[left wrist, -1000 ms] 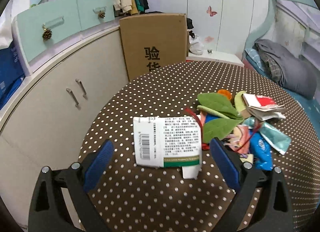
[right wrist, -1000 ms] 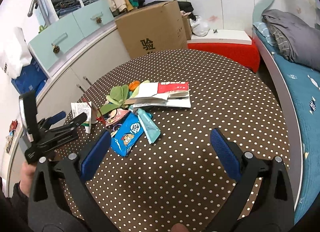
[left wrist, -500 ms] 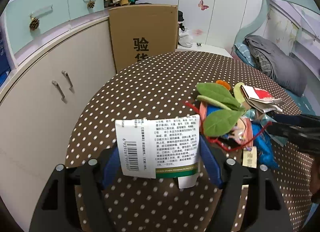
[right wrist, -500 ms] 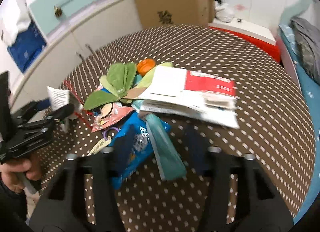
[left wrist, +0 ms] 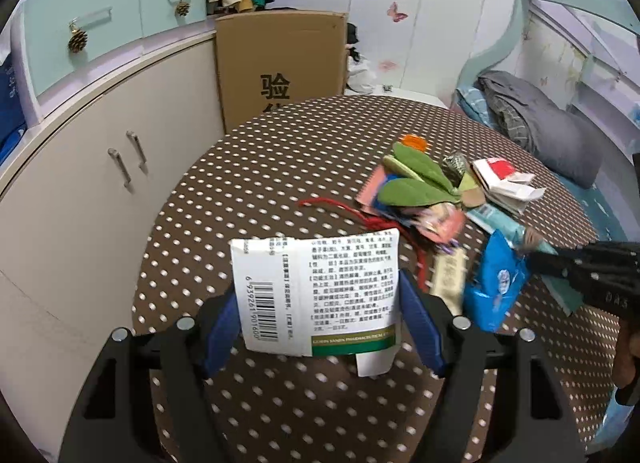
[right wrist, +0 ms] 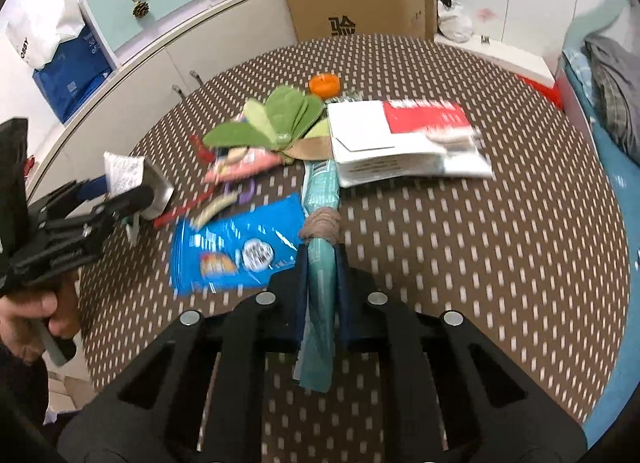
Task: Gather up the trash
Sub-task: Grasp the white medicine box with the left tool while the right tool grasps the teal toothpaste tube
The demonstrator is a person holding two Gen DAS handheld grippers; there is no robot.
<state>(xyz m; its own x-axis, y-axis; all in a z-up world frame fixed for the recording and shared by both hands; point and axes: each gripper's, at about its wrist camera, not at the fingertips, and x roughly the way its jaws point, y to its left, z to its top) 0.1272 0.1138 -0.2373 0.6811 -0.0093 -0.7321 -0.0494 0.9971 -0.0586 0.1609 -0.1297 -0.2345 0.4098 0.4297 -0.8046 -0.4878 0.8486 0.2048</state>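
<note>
- The left hand-held gripper (left wrist: 316, 319) is clamped on a white medicine packet (left wrist: 316, 295) with a barcode and a green band along its lower edge; the blue pads press on the packet's two side edges, and the packet stands upright between them above the dotted counter (left wrist: 248, 191).
- The right hand-held gripper (right wrist: 320, 263) has just been closing and now pinches a teal wrapper (right wrist: 318, 303) between its blue pads. The wrapper runs lengthwise through the narrow gap and sticks out both ahead of the fingertips and back toward the camera.
- A brownish knot or band (right wrist: 322, 225) sits around the teal wrapper just ahead of the fingertips; the blur makes it hard to say what it is.
- A blue snack bag (right wrist: 236, 251) lies flat on the counter just beside the right hand-held gripper, on its left.
- Farther out, a white-and-red paper stack (right wrist: 404, 139), green fabric leaves (right wrist: 280, 119) and an orange cap (right wrist: 324, 85) lie in a loose pile near the counter's middle.
- In the right wrist view a hand (right wrist: 36, 315) holds the left hand-held gripper at the counter's left edge, well apart from the teal wrapper.
</note>
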